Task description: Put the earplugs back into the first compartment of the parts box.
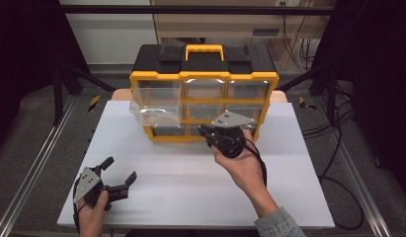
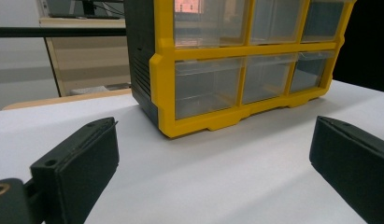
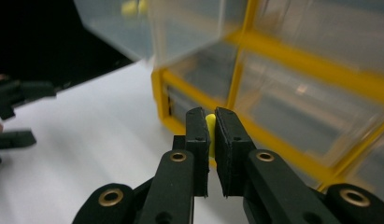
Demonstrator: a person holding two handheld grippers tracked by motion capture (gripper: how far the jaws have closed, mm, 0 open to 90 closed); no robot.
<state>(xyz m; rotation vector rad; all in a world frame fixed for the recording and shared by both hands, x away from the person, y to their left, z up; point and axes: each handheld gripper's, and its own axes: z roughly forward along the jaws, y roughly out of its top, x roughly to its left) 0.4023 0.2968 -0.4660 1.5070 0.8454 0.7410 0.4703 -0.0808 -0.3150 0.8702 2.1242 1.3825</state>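
Pinching a small yellow piece [image 3: 210,133] between nearly closed jaws, the right gripper [image 1: 206,132] is hovering just in front of the bottom row of the yellow drawer cabinet [image 1: 204,78] at the table's [image 1: 190,168] far edge. The left gripper [image 1: 120,174] is resting near the table's near left corner, jaws spread wide and holding nothing. A clear drawer [image 1: 153,109] is sticking out on the cabinet's left side. The right gripper view is catching the yellow piece; the high view is hiding it behind the gripper.
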